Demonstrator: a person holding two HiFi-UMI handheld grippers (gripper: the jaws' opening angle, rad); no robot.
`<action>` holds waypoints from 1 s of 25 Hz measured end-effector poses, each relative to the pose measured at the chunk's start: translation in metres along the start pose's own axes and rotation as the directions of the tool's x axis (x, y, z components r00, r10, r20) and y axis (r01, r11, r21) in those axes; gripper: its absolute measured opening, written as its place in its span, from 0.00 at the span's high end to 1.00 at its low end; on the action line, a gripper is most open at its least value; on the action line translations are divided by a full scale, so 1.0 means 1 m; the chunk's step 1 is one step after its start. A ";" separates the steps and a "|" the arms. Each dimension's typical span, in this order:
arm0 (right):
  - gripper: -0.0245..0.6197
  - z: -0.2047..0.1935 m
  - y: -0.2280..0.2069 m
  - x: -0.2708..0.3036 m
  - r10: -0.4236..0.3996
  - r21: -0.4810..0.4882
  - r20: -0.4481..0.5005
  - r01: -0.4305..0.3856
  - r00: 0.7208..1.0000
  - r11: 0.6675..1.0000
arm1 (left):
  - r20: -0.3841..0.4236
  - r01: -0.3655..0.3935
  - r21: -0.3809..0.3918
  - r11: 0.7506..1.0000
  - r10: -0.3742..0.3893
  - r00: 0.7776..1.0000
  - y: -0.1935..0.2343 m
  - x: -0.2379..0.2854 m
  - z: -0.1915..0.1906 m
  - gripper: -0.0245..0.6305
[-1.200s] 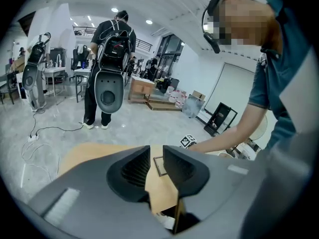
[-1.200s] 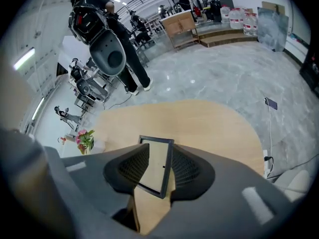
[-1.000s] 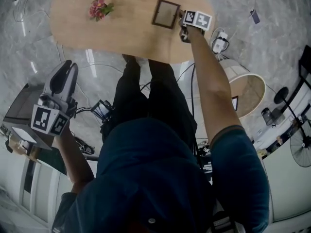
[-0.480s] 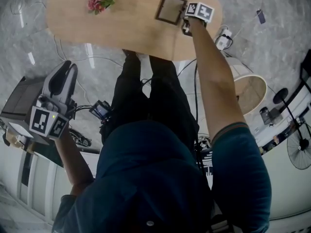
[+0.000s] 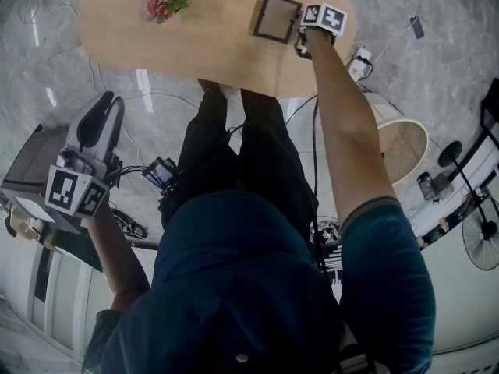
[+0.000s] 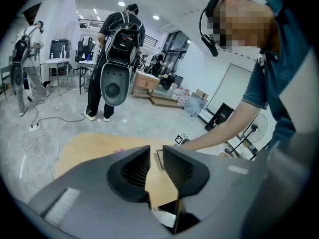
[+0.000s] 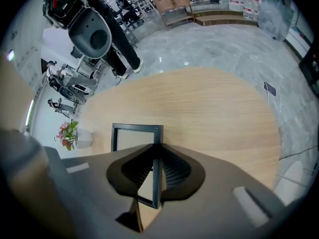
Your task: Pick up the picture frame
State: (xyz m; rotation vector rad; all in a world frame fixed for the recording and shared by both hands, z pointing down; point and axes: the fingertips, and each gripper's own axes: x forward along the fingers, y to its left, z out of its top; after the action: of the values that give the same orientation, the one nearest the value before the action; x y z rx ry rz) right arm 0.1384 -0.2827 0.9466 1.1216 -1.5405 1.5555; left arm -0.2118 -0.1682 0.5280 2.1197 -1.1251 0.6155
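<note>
Since a second before, the picture frame (image 5: pixel 276 18) had shifted a little toward the right end of the table (image 5: pixel 203 49) and turned slightly, and the right claw (image 5: pixel 300 28) had gone with it. The left claw (image 5: pixel 105 111) had hardly changed place, held low at the person's left side over the grey marble floor (image 5: pixel 54 84), well apart from the table.

In the right gripper view the right claw (image 7: pixel 156 151) was closed on the picture frame (image 7: pixel 135 129). Its two jaws pinched the dark right-hand rail of the frame, and the rest of the frame reached out ahead and to the left over the pale wood of the table (image 7: pixel 209 103). Whether the frame's far edge had left the wood could not be made out.

In the left gripper view the left claw (image 6: pixel 156 156) stood open with a narrow gap between its jaws, and nothing was in that gap.

A small bunch of pink flowers (image 5: pixel 162 2) stood near the table's left end, well apart from the frame. The same flowers (image 7: pixel 67 132) showed at the left edge of the right gripper view. A person wearing a large backpack (image 6: pixel 113 49) stood on the floor beyond the table.
</note>
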 end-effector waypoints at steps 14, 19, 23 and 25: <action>0.87 0.055 0.072 -0.118 0.075 -0.092 0.248 -0.054 0.966 0.994 | 0.149 -0.014 0.062 0.998 0.004 0.989 -0.008 -0.049 0.051 0.85; 0.87 0.074 0.115 -0.186 0.115 -0.147 0.354 -0.067 0.928 0.987 | 0.189 -0.027 0.111 0.994 0.005 0.982 -0.013 -0.077 0.063 0.85; 0.87 0.087 0.148 -0.234 0.142 -0.209 0.422 -0.057 0.895 0.976 | 0.225 -0.032 0.126 0.992 0.003 0.974 -0.011 -0.092 0.072 0.85; 0.87 0.090 0.164 -0.260 0.157 -0.233 0.454 -0.053 0.877 0.971 | 0.243 -0.033 0.135 0.990 -0.001 0.970 -0.013 -0.101 0.076 0.85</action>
State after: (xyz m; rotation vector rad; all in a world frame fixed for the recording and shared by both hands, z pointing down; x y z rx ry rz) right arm 0.1061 -0.3563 0.6364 1.3747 -2.0678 1.1917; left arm -0.2464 -0.1635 0.4056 2.3567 -1.2633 0.4615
